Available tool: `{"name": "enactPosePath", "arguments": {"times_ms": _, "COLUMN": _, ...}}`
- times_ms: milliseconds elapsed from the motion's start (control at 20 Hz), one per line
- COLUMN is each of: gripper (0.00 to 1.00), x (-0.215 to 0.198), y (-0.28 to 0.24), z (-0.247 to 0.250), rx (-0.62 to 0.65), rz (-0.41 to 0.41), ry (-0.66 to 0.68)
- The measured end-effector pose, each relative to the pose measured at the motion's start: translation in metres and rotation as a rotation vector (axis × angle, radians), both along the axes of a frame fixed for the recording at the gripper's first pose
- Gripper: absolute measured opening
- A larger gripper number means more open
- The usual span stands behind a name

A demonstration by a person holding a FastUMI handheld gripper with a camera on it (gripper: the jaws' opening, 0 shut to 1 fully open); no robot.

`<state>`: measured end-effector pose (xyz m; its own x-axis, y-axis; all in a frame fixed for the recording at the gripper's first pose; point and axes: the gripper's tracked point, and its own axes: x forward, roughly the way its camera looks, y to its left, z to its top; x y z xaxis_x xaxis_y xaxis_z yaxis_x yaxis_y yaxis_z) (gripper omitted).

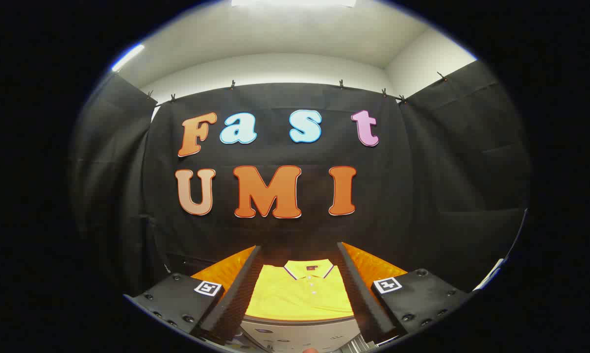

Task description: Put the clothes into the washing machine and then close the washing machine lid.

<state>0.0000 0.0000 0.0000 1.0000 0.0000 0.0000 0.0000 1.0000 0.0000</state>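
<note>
A folded yellow polo shirt [300, 294] lies flat on an orange surface [224, 270], with its collar pointing away from me. It shows in the gap between my fingers and a little below them. My gripper [299, 246] is open, its fingers spread wide on either side of the shirt and not touching it. Nearer to me than the shirt, a pale grey-white curved top [295, 334] shows between the finger bases. It looks like part of the washing machine, but I cannot tell how its lid stands.
The black cloth wall [412, 196] hangs close behind the orange surface and wraps round both sides. White wall and ceiling [285, 44] show above it.
</note>
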Motion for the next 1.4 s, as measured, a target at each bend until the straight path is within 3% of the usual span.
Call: {"name": "enactPosePath", "arguments": {"times_ms": 1400, "gripper": 0.97, "x": 0.035, "y": -0.017, "z": -0.003, "rx": -0.004, "rz": 0.033, "ry": 0.015}}
